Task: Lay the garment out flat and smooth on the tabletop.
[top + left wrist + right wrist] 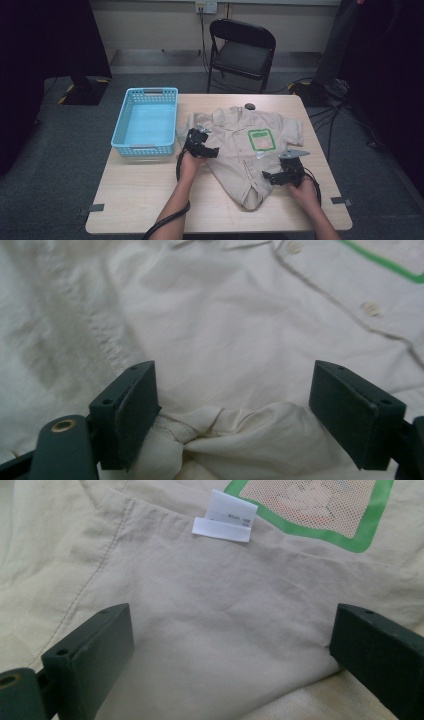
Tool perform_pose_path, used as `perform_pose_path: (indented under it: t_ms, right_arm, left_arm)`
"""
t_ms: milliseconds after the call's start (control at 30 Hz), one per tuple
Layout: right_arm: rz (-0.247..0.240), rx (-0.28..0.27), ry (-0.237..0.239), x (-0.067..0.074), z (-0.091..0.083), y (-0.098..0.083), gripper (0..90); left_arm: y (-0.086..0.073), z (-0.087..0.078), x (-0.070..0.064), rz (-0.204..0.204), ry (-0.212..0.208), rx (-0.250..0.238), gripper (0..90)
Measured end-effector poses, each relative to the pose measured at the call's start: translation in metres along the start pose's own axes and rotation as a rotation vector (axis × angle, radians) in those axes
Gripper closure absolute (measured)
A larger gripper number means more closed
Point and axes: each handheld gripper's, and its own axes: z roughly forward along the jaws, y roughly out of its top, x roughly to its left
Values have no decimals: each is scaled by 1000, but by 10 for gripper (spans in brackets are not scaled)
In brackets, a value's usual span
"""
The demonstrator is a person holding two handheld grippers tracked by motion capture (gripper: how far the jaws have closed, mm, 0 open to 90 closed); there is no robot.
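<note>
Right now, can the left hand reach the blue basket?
Probably yes. The basket sits right beside the left hand, with bare table between them and nothing in the way. Its gripper is open over the shirt.

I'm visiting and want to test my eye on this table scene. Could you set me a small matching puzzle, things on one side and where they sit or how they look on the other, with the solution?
Things:
1. basket
2. shirt
3. folding chair
4. left tongs

Descriptions:
A. black, on the floor beyond the table
B. beige, spread flat, with a green-framed patch
C. light blue, at the table's left side
D. open over a bunched fold of cloth

Pairs: 1-C, 2-B, 3-A, 4-D
</note>
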Motion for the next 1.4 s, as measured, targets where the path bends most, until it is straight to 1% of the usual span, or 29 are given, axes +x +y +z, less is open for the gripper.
perform_pose_path:
  t_ms: [67,100,167,267,333,433,500,533,567,633,700,733,767,900,1000,1067,1100,1133,1167,1267,1300,1400]
  right_arm:
    - [-1,0,0,0,0,0,32]
    - [0,0,0,0,0,0,32]
    - [-1,0,0,0,0,0,32]
    - [0,0,0,0,0,0,32]
    - [0,0,0,0,0,0,32]
    - [0,0,0,0,0,0,32]
    - [0,0,0,0,0,0,32]
    - [0,0,0,0,0,0,32]
    - [0,0,0,0,0,0,32]
    - [0,0,-1,0,0,0,32]
    - [0,0,-1,0,0,0,32]
    - [0,0,-1,0,0,0,32]
    - [0,0,-1,0,0,0,32]
    - [0,0,0,0,0,0,32]
    - [0,0,-1,0,0,0,31]
    - [-1,0,0,0,0,0,31]
    - [0,0,0,0,0,0,30]
    - [-1,1,0,0,0,0,28]
    - [-1,1,0,0,0,0,27]
    - [-2,2,0,0,0,0,25]
    - [-2,2,0,0,0,0,21]
    - [-4,9,4,1,1,0,1]
  left_arm:
    - [-3,-1,4,-7,13,6,175]
    - [-4,-2,5,-6,12,0,159]
    - [-3,-5,4,14,4,-14,155]
    - [0,-11,-2,44,-15,-40,146]
    - [3,-16,-7,60,-38,-44,137]
    - [2,-24,-18,98,-79,-56,127]
    - [-1,-27,-25,110,-104,-66,124]
    - [-4,-28,-29,109,-116,-76,122]
    - [-8,-29,-36,116,-139,-84,121]
    - [-13,-29,-45,125,-171,-87,121]
    - [-20,-27,-56,154,-199,-74,121]
    - [-23,-26,-62,170,-204,-71,121]
    - [-26,-25,-66,174,-214,-69,121]
    - [-36,-19,-75,206,-220,-60,112]
    - [-40,-17,-76,223,-211,-52,88]
    - [-43,-14,-77,240,-210,-38,82]
    - [-45,-12,-78,259,-203,-24,79]
    - [-47,-11,-78,286,-198,-12,70]
    - [-48,-10,-79,292,-206,-21,45]
    - [-48,-9,-80,303,-211,-14,16]
    - [-48,-9,-81,307,-219,-11,2]
    - [-48,-9,-81,310,-224,-12,0]
